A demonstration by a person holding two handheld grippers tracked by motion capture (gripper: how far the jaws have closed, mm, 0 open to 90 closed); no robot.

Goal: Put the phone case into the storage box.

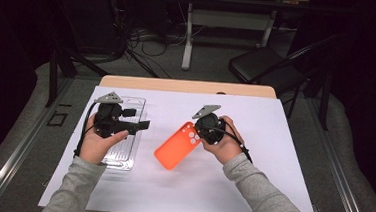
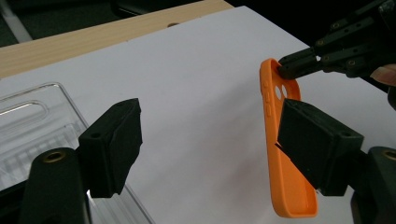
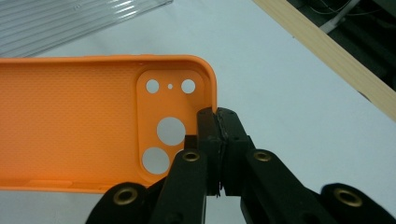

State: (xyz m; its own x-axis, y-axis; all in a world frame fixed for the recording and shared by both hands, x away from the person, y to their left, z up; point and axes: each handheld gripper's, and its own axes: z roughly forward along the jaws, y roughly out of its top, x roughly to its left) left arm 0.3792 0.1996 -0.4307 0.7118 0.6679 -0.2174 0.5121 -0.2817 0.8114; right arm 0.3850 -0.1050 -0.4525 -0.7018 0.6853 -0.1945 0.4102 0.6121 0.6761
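So the orange phone case [image 1: 178, 145] is mid-sheet on the white paper [image 1: 251, 180], long axis running diagonally, camera-cutout end toward the right gripper [image 1: 197, 132]. That gripper's jaws are clamped on the case's rim right by the cutouts. The left gripper [image 2: 205, 140] sits well apart on the other side, jaws apart with nothing between them, over a clear plastic tray [image 1: 122, 156] that looks empty.

Open white tabletop [image 1: 210, 188] is left between the clear ribbed plastic tray [image 1: 125, 154] and the orange rubbery phone case [image 1: 175, 148]. The tabletop's left part is blocked by that tray, the middle by the case.
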